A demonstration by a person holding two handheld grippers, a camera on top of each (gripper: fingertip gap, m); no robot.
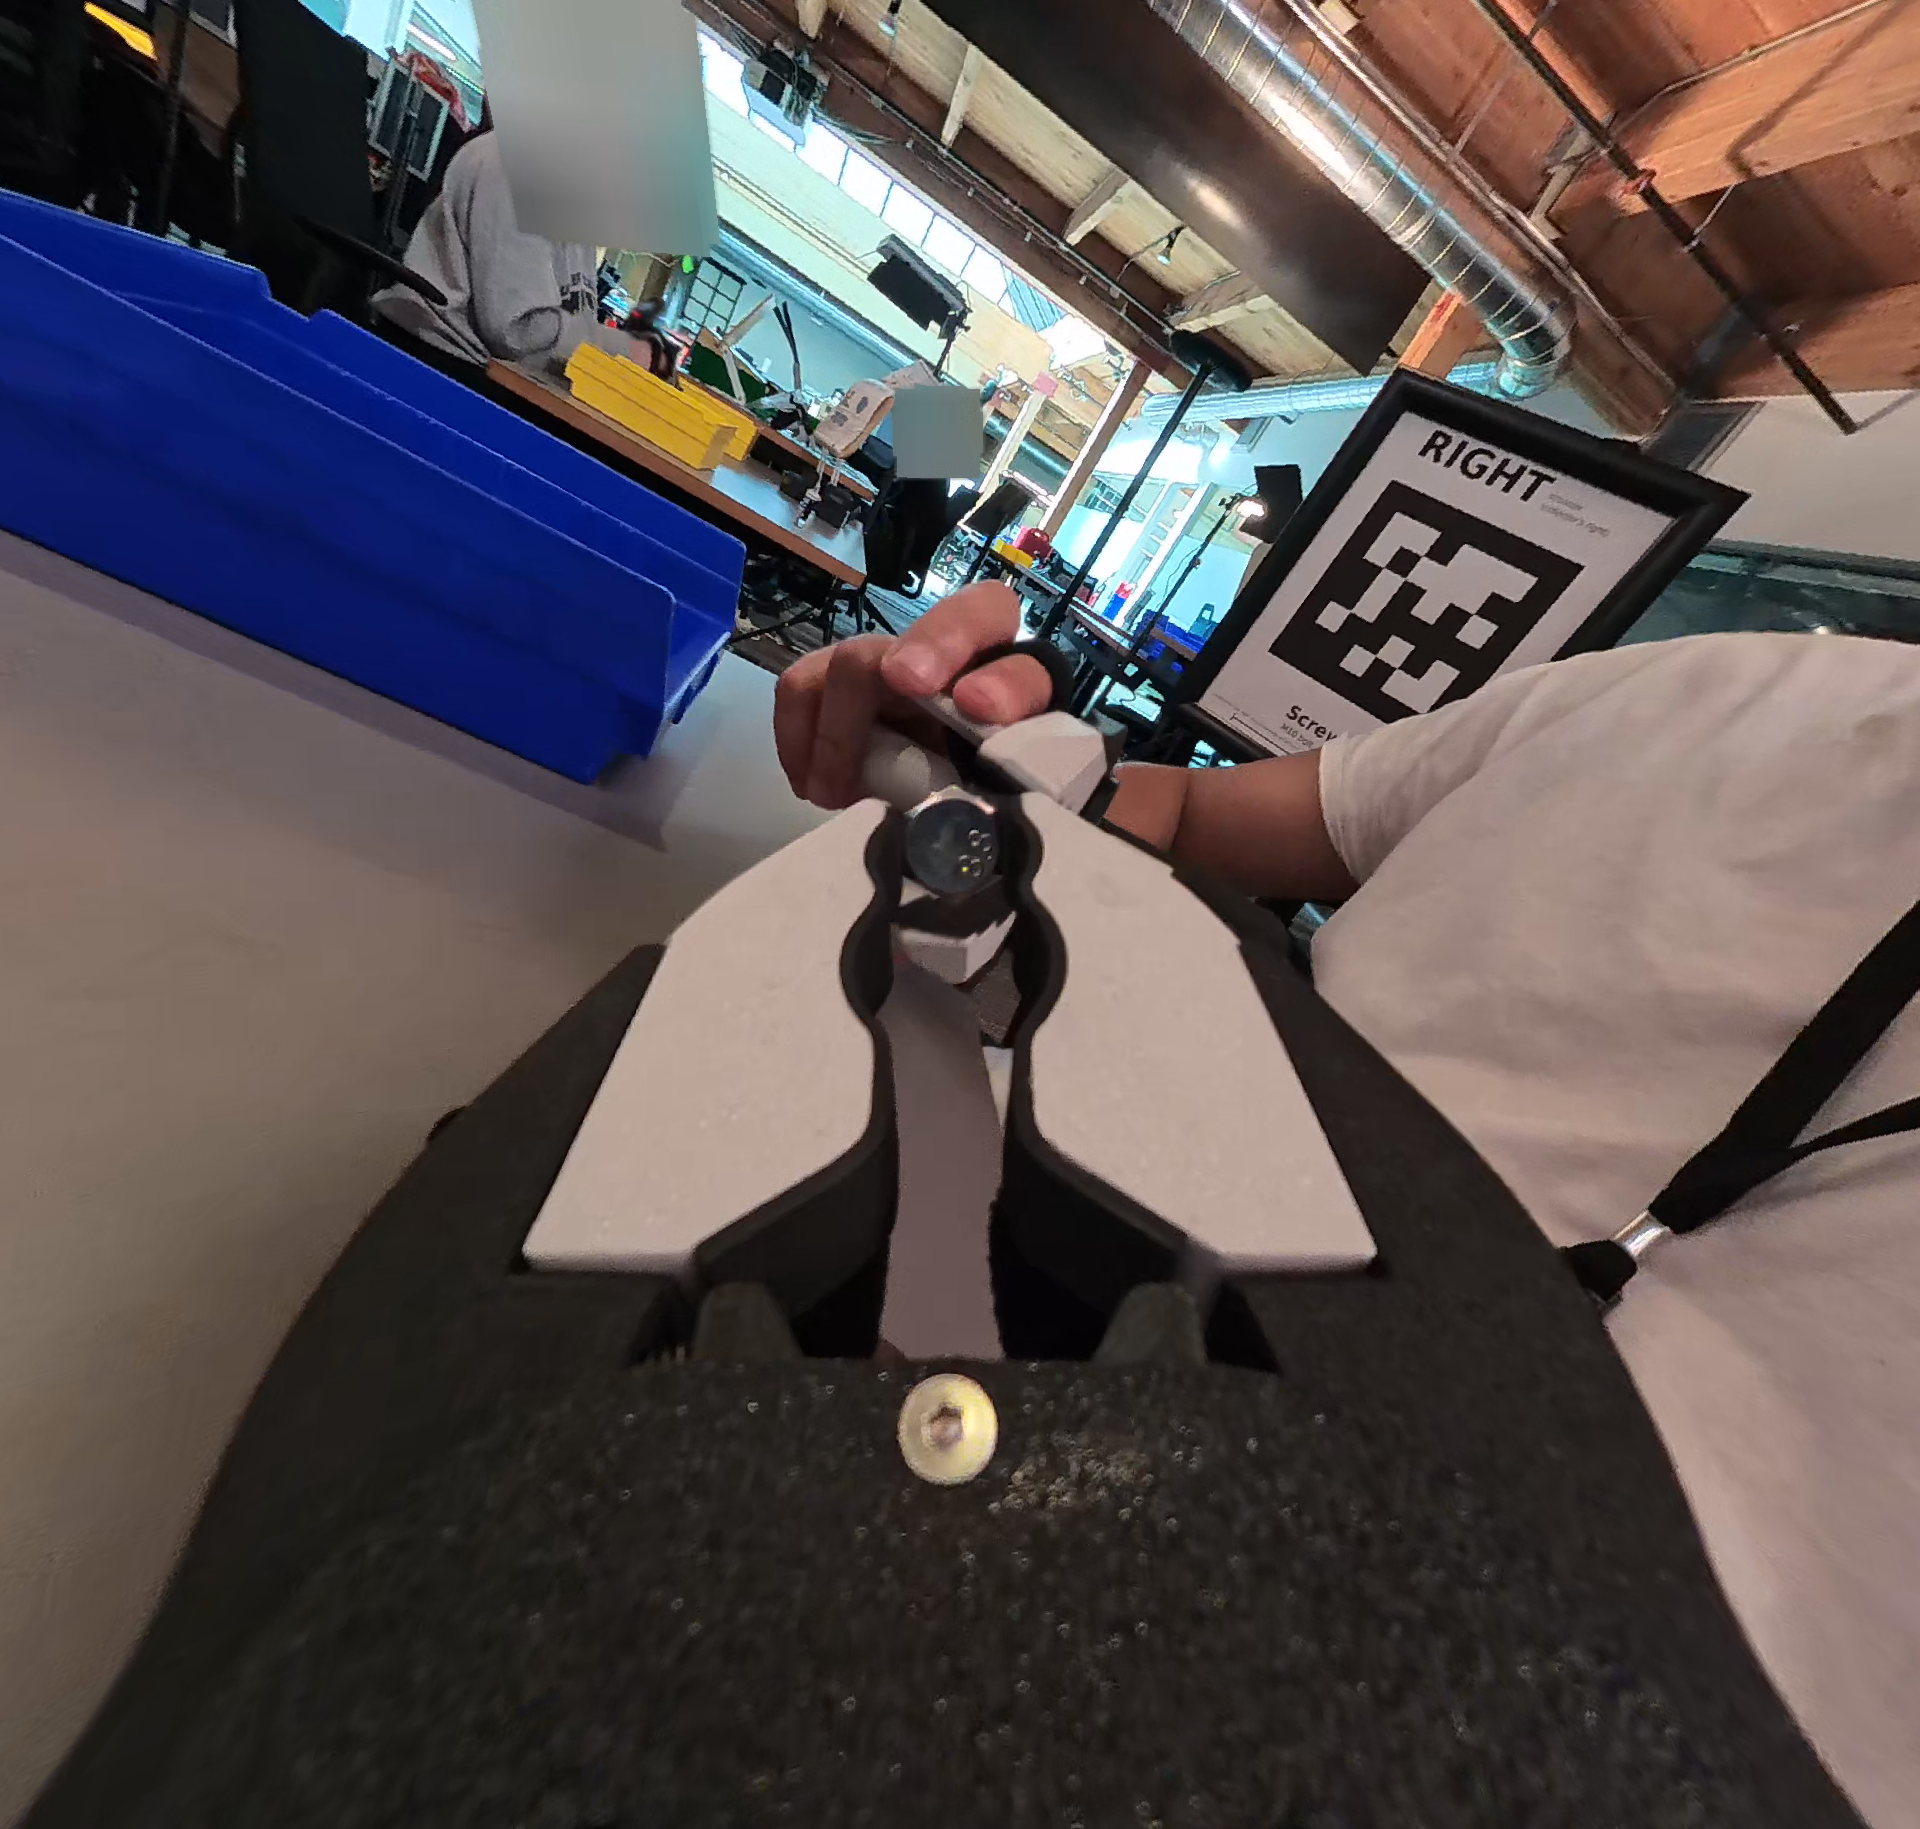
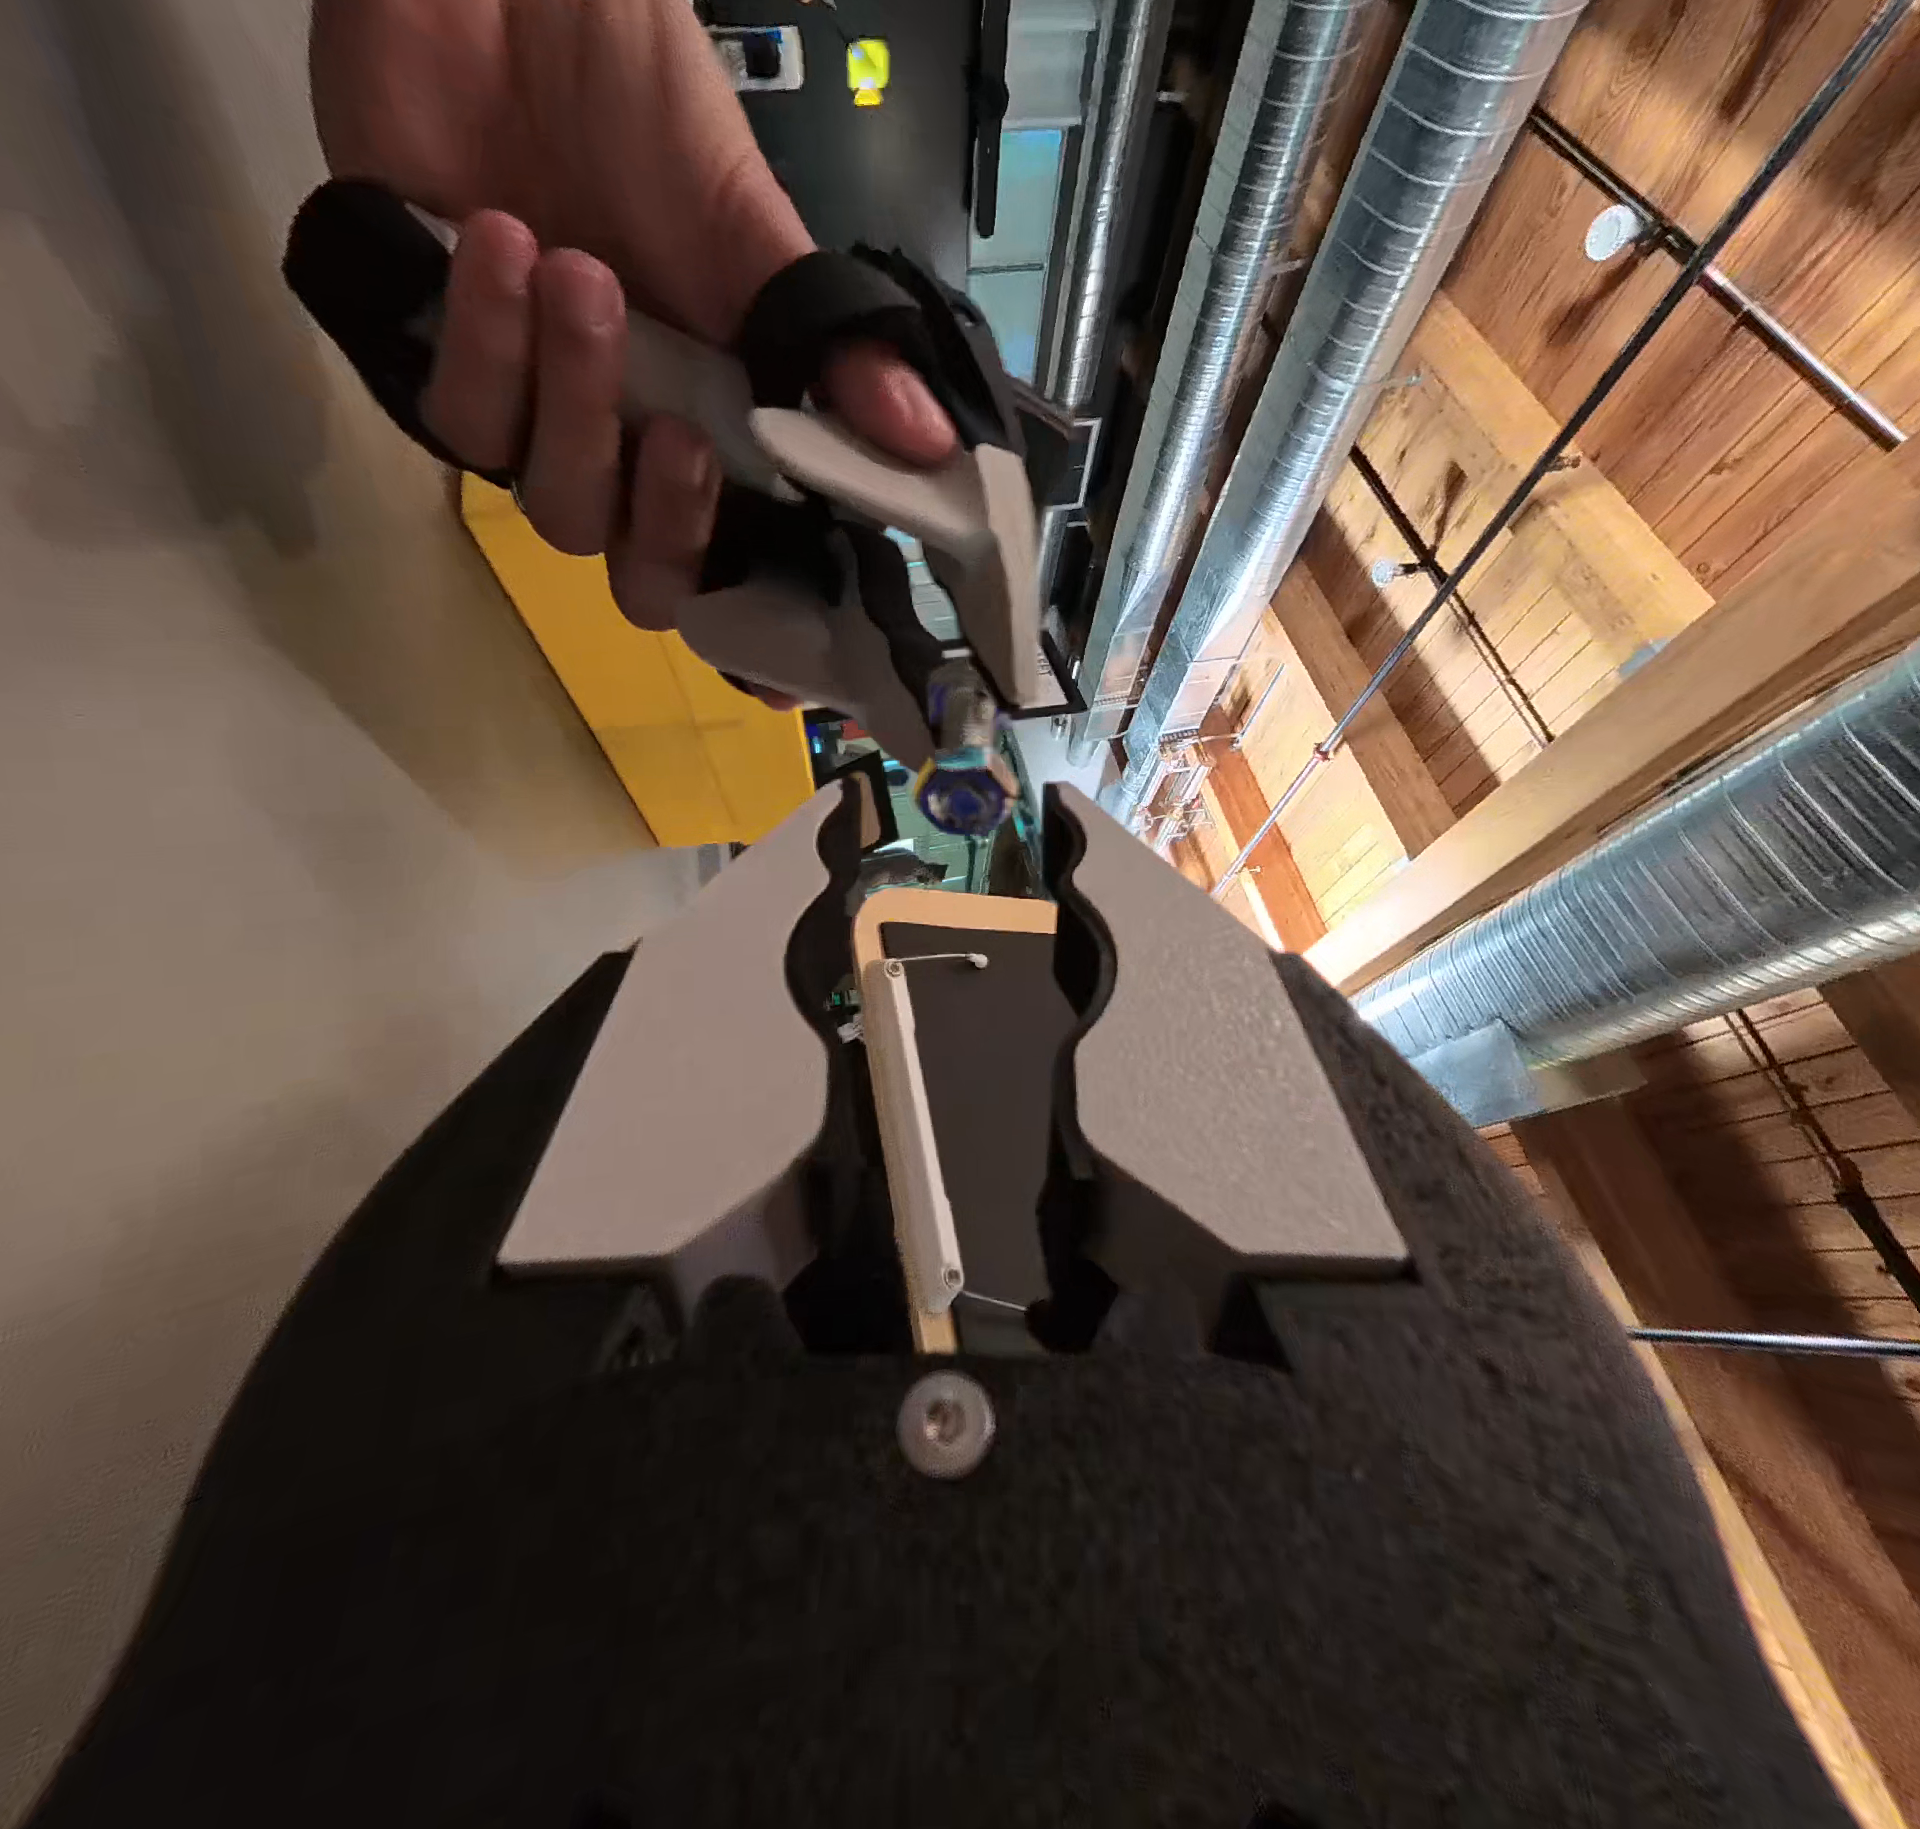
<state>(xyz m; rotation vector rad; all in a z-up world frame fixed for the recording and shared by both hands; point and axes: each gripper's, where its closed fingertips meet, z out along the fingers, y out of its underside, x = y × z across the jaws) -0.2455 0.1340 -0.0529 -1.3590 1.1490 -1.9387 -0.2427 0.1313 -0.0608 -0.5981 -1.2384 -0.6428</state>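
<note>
Timber ceiling beams (image 1: 1714,138) and silver ducts (image 1: 1382,158) span a workshop above a pale table (image 1: 260,948), seen from the left wrist. Blue bins (image 1: 343,491) stand on the table at the far left, and yellow bins (image 1: 655,408) lie on a farther bench. A black-framed marker board (image 1: 1455,574) stands at the right, partly behind a person's white T-shirt (image 1: 1610,948), which a black strap (image 1: 1787,1083) crosses. The left gripper (image 1: 951,849) is closed on a metal bolt (image 1: 951,844). The bolt sits end-on in the foremost notch of the dark pads, which press its hex head from both sides. Just past it, a hand (image 1: 883,699) holds the right gripper (image 1: 987,844), whose grey fingers (image 1: 1044,756) stand above and below the bolt. From the right wrist the scene is turned on its side: the table (image 2: 208,844) is at the left, a yellow bin (image 2: 623,636) lies on it, and ducts (image 2: 1351,377) and wooden boards (image 2: 1662,325) fill the right. The right gripper (image 2: 951,803) is open and its fingertips touch nothing. Just beyond them hangs the hex end of the bolt (image 2: 961,792), roughly midway between the tips. A hand (image 2: 540,221) with a black strap over its fingers holds the left gripper (image 2: 951,688), clamped on the bolt's shank. A black panel with a pale wood edge (image 2: 966,1052) shows between the right gripper's fingers.
</note>
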